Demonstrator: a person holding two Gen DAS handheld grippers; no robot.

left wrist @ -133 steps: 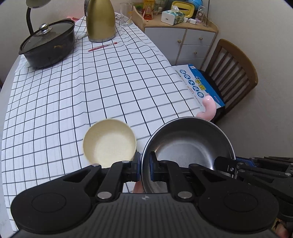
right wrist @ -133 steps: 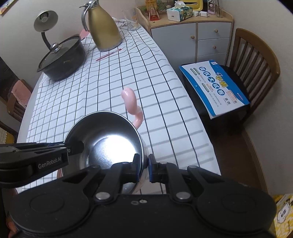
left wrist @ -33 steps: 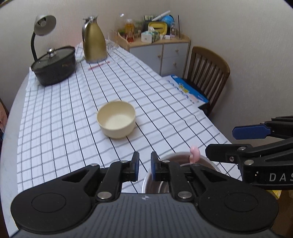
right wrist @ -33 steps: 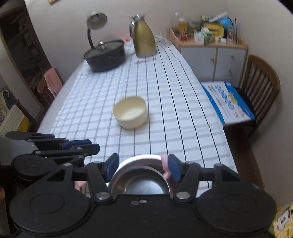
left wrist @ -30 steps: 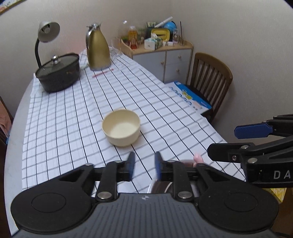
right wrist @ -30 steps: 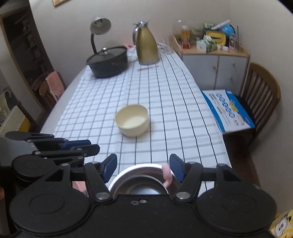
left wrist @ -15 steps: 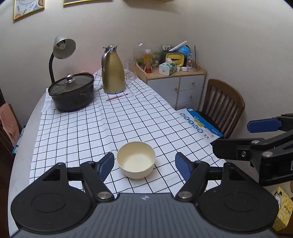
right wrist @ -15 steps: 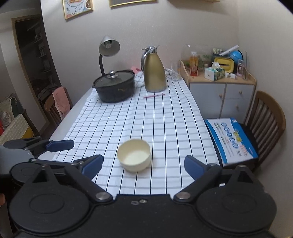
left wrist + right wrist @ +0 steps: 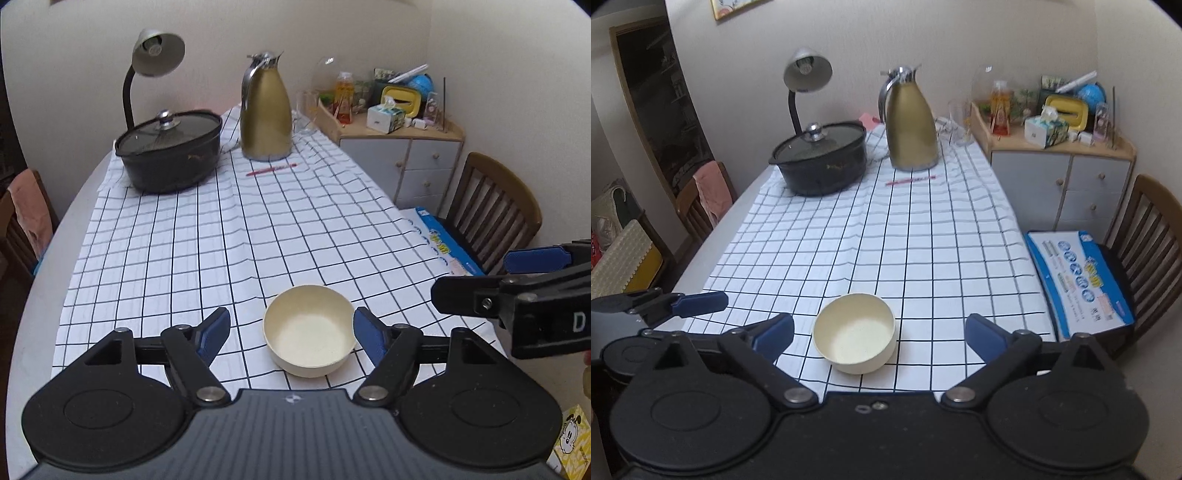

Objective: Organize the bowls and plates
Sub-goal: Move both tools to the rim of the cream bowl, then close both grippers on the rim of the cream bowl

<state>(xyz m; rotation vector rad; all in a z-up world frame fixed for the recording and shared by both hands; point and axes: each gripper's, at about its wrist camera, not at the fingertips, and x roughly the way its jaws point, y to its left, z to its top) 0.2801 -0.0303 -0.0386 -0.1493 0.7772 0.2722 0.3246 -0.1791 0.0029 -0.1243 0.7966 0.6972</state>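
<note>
A cream bowl [image 9: 309,332] stands upright and empty on the black-and-white checked tablecloth [image 9: 207,236], near the table's front edge. My left gripper [image 9: 291,328] is open, its blue-padded fingers [image 9: 214,328] wide apart; the bowl shows between them but lies beyond, untouched. In the right wrist view the same bowl [image 9: 855,338] sits between the widely spread jaws of my open right gripper [image 9: 879,334], also untouched. Each gripper appears in the other's view: the right gripper [image 9: 517,280] at the right edge, the left gripper [image 9: 683,302] at the left. The steel bowl is hidden.
A black lidded pot [image 9: 170,151], a gold jug [image 9: 265,114], a desk lamp [image 9: 155,55] and a red pen [image 9: 271,170] stand at the table's far end. A cluttered cabinet [image 9: 399,144] and a wooden chair [image 9: 1145,236] bearing a blue box [image 9: 1078,284] are on the right.
Both grippers have opened wide and drawn back from the table. The steel bowl with the pink handle has dropped out of sight below them. The cream bowl has not moved.
</note>
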